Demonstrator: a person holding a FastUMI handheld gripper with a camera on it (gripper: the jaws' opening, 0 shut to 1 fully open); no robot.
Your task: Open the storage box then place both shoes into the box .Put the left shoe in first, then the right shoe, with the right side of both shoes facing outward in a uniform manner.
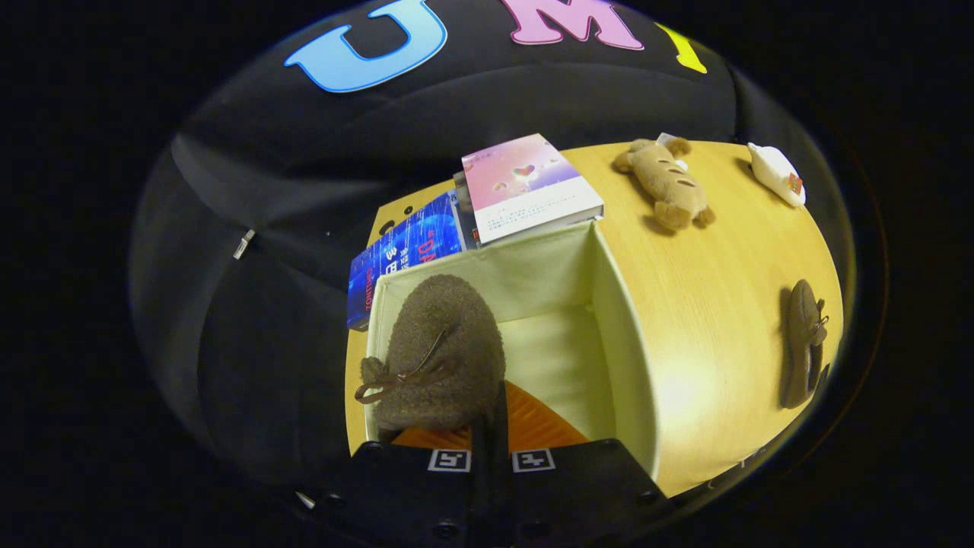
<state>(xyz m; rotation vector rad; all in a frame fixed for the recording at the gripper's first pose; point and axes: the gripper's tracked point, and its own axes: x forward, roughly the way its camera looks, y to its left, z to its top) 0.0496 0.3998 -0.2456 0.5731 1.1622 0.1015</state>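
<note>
A brown fuzzy shoe (441, 354) with a bow lace hangs over the open cream storage box (620, 335), toe pointing away from me. My gripper (491, 426) is shut on the shoe's heel edge, both fingers pressed on it. The shoe sits above the box's left side, and the box's pale floor shows to its right. The second brown shoe (803, 342) lies on its side on the wooden table (708, 304), to the right of the box and well apart from it.
Behind the box lie a pink book (525, 186) and a blue book (403, 255). A brown plush toy (666, 183) and a small white toy (776, 175) rest on the table's far side. The table's left edge runs just beside the box.
</note>
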